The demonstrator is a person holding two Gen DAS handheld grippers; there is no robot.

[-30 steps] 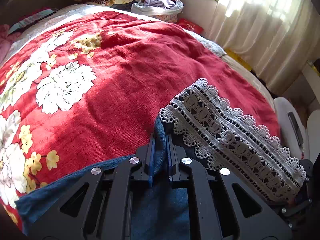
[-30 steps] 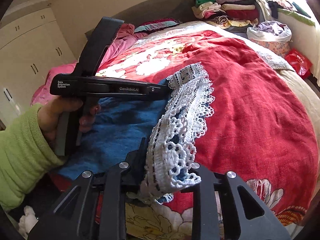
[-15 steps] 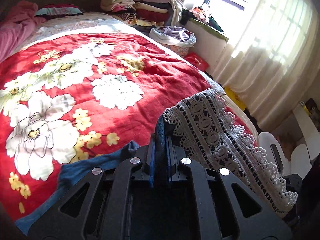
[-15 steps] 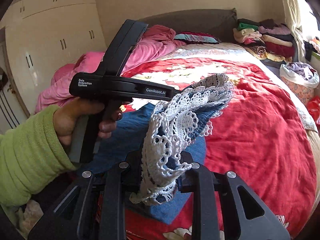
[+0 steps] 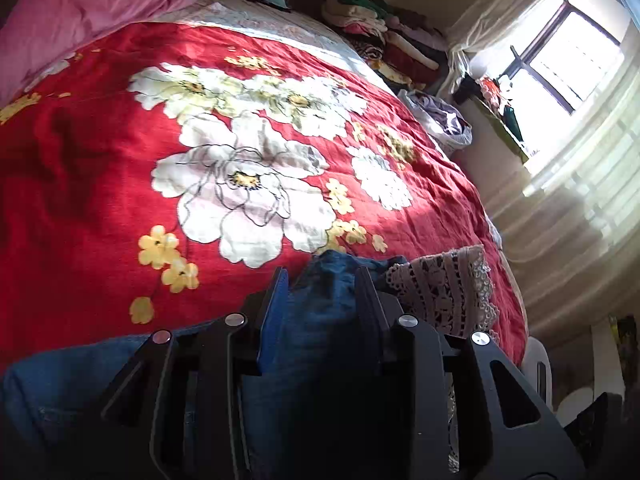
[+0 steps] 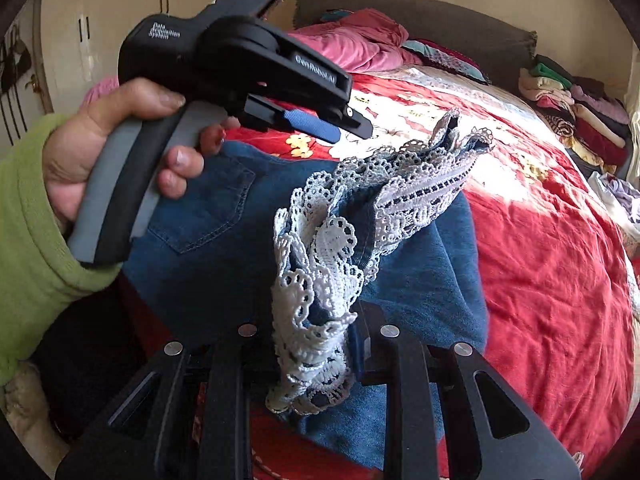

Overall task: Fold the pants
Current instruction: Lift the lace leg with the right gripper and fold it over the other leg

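Blue pants [image 6: 408,280] with lace hem [image 6: 320,280] lying folded on the red floral bedspread [image 5: 100,184], left gripper [image 5: 322,292] jaws apart above the denim, right gripper [image 6: 316,344] jaws clamped on the lace hem, lifted over the bedspread

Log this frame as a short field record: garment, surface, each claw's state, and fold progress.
garment: blue denim pants with white lace hems
surface: bed with red floral bedspread
left claw: open, denim bunched loosely between its fingers
right claw: shut on a lace hem, holding it above the denim
fold progress: hem end brought over the pocket end; not yet laid flat
background: stacked clothes by the window
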